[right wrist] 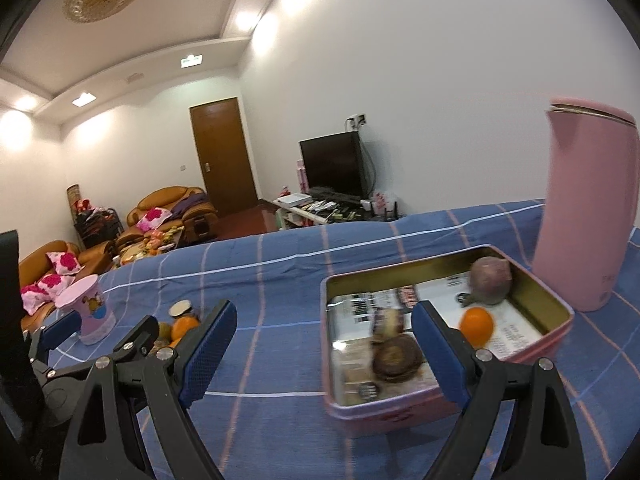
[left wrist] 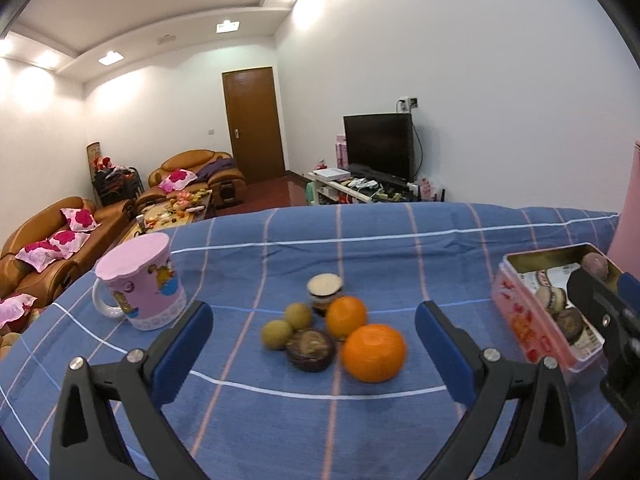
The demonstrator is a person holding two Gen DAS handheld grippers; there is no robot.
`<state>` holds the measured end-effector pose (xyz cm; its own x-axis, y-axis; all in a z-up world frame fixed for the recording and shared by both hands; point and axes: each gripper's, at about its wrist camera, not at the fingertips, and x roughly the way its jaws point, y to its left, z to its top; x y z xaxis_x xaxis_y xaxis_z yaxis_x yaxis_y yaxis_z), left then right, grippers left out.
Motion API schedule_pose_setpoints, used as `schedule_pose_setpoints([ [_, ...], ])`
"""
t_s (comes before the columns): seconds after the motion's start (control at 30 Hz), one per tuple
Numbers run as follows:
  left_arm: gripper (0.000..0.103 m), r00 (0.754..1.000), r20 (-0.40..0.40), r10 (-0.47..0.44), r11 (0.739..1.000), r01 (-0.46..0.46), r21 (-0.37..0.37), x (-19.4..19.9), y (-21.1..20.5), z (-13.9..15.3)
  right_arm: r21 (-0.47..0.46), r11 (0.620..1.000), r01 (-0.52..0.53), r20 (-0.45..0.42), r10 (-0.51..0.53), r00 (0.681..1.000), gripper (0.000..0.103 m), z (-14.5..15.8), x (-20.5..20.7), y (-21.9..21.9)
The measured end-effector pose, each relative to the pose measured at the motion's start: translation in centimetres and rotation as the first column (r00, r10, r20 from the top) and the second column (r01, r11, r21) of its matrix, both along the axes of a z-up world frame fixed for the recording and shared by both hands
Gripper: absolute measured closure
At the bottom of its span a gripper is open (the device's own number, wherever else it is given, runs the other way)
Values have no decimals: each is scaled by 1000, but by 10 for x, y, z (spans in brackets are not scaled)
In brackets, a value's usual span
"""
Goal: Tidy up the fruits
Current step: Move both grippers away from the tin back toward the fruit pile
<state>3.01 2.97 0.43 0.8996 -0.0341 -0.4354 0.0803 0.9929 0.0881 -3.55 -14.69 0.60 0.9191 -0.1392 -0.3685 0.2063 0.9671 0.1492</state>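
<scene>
Left gripper [left wrist: 314,344] fingers spread wide, empty; the fruit cluster [left wrist: 336,332] lies ahead between them. Right gripper [right wrist: 324,342] fingers likewise wide, empty, before the pink tin [right wrist: 444,340].

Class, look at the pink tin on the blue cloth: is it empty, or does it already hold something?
Not empty. The lidless pink tin holds an orange, a dark round fruit and a purplish one.

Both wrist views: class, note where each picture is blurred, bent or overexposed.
Left wrist view: fisheye bows the tablecloth's far edge, ceiling lights glare, the fruit pile around the large orange is slightly soft. Right wrist view: motion blur smears the pink tin and its small orange; black vignette in the corners.
</scene>
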Motion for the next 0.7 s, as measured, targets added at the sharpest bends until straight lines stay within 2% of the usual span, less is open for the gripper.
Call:
schedule_pose_setpoints([
  [0.17,0,999,-23,39,999,-39,14,15,18,-3,-11,999,-45,-32,45,998,13,-3,13,19],
  [0.33,0,980,-93,177,983,-172,58,41,49,-9,-37,993,-112,-100,108,989,13,-8,30,38],
  [0.47,0,953,-124,278,960,-269,81,54,74,-12,-3,983,-183,-162,180,970,13,-15,46,49],
  [0.7,0,926,-172,337,941,-328,79,68,98,-18,73,951,-300,-249,308,918,14,-28,75,70],
])
